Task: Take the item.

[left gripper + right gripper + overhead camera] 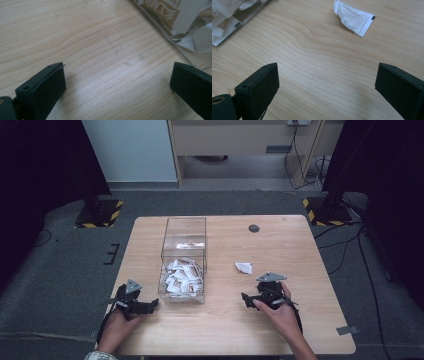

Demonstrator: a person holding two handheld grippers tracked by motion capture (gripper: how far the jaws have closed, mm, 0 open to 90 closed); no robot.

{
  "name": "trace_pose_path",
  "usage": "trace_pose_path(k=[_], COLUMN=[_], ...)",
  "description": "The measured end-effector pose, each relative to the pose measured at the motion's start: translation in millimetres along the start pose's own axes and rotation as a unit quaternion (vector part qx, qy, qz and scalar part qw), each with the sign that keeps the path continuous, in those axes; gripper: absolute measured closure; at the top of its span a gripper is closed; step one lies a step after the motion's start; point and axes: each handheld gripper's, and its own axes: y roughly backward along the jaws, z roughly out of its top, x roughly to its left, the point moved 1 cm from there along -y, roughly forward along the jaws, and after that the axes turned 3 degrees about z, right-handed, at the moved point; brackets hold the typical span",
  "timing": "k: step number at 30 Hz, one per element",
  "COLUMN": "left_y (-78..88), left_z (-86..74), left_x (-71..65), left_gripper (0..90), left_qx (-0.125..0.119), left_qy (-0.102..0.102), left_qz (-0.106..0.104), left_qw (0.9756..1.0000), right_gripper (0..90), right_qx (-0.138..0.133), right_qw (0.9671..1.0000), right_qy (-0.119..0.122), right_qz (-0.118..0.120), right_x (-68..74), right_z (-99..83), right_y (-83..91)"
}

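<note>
two claws rest low in frame on the desk (300,330), left claw (142,306) and right claw (252,301) both spread wide, empty. risk: flat sachet (243,267) likely slides when pinched. it lies just above right claw; clear box (184,265) of sachets centre.

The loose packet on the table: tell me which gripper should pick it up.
Probably the right. The right gripper sits open just short of the loose packet, with bare wood between them. The left gripper, also open, lies beyond the clear box, which stands between it and the packet.
</note>
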Motion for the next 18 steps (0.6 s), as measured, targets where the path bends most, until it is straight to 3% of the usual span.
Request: trace_pose_path(k=[11,13,18], left_y=[0.0,0.0,0.0], left_z=[0.0,0.0,0.0], left_x=[0.0,0.0,0.0], left_gripper=[0.0,0.0,0.0], left_qx=[0.0,0.0,0.0], left_qy=[0.0,0.0,0.0], left_qz=[0.0,0.0,0.0], left_qw=[1.0,1.0,1.0], right_gripper=[4.1,3.6,1.2], right_qx=[0.037,0.032,0.018], right_qw=[0.9993,0.9992,0.9992], right_qy=[0.007,0.02,0.025], right_qz=[-0.005,-0.014,-0.027], right_x=[10.2,11.5,15.5], right_z=[-10.0,-11.9,-15.7], right_y=[-17.4,-18.9,-21.1])
